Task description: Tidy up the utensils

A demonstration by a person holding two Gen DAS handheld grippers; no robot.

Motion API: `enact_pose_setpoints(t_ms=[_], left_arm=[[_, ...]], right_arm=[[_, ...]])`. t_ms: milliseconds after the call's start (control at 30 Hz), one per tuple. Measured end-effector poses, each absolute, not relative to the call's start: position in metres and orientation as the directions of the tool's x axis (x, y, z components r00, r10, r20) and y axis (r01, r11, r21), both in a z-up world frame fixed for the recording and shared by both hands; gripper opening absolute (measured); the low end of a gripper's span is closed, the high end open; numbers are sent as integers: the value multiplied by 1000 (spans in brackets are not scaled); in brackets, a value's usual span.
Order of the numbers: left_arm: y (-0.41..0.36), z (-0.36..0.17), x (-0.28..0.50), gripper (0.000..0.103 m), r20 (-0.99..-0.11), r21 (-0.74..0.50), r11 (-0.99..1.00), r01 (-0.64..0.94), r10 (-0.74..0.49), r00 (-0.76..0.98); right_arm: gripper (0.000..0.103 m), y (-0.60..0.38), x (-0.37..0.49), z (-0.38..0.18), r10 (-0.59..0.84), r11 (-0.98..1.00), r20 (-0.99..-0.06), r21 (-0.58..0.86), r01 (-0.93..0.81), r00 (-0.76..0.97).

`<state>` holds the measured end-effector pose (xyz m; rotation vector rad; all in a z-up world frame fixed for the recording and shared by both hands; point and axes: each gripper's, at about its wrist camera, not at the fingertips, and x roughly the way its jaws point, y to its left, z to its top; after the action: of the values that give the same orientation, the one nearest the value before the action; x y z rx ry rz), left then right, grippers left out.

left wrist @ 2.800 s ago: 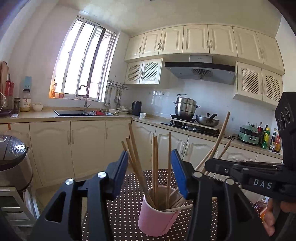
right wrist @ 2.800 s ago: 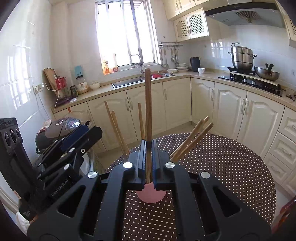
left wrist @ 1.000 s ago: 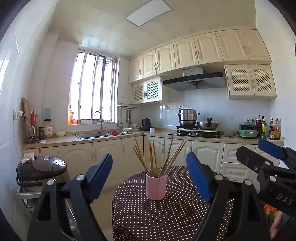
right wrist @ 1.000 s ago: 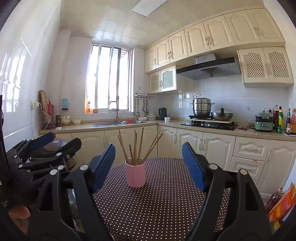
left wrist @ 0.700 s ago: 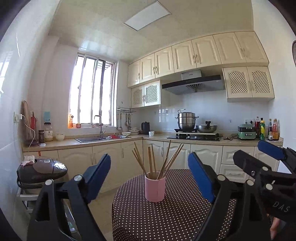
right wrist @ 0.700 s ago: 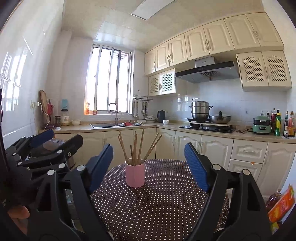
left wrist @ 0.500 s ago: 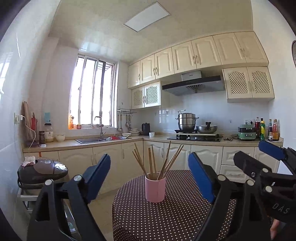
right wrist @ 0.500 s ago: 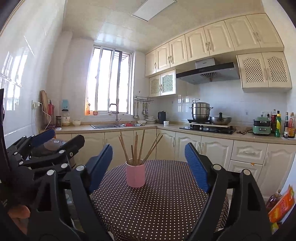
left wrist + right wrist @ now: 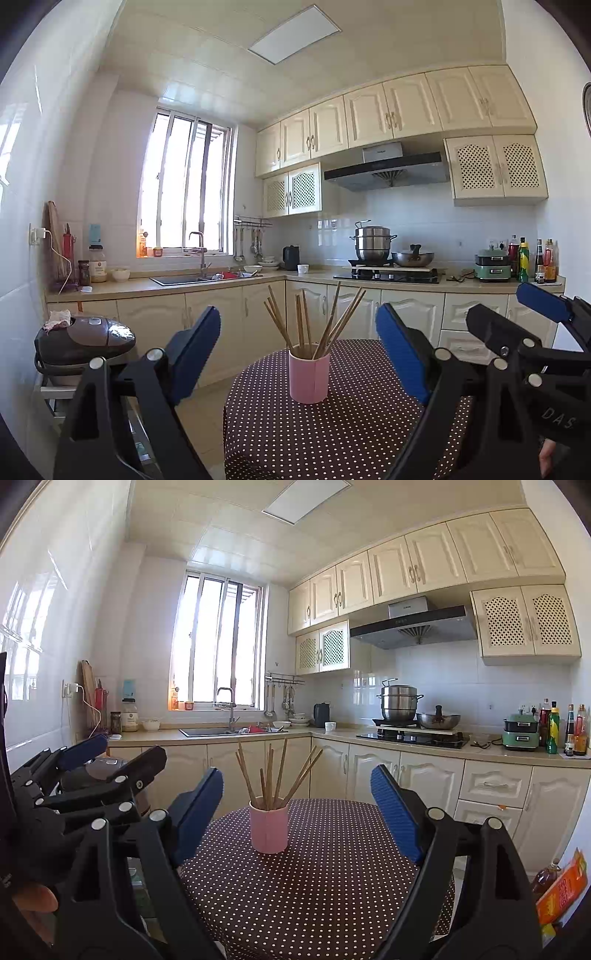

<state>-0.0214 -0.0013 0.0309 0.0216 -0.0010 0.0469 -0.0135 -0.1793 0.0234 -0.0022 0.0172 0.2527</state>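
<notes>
Left wrist view: your left gripper (image 9: 299, 354) is hanging with its jaws spread wide, gripping nothing, well back from the pink cup (image 9: 309, 376).
Cup: it is standing upright on the polka-dot table (image 9: 332, 435), with the chopsticks (image 9: 314, 321) fanning out of it (gathered in 1 holder, so likely sorted).
Right wrist view: your right gripper (image 9: 295, 808) is likewise hanging released and empty, framing the cup from a distance.
Judgement: you are probably finishing, since no loose utensil is showing on the table.

rice cooker (image 9: 85, 338) | steamer pot (image 9: 372, 243) | wok (image 9: 413, 257) | kettle (image 9: 290, 257)
</notes>
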Motion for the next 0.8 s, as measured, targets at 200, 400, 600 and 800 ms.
enact_pose_setpoints(t_ms=[200, 400, 600, 800], left_arm=[[-2, 29, -22, 85, 1, 25, 998, -51, 51, 999], [-1, 27, -23, 85, 2, 26, 998, -52, 52, 999], [-1, 25, -24, 85, 1, 28, 998, -50, 50, 999], [-2, 25, -25, 85, 1, 36, 998, -51, 51, 999]], right_arm=[[81, -181, -13, 24, 251, 968, -21, 1, -251, 968], [81, -181, -13, 24, 252, 968, -22, 3, -252, 967], [82, -182, -13, 24, 251, 968, -22, 2, -251, 968], [82, -182, -13, 24, 251, 968, -22, 3, -251, 968]])
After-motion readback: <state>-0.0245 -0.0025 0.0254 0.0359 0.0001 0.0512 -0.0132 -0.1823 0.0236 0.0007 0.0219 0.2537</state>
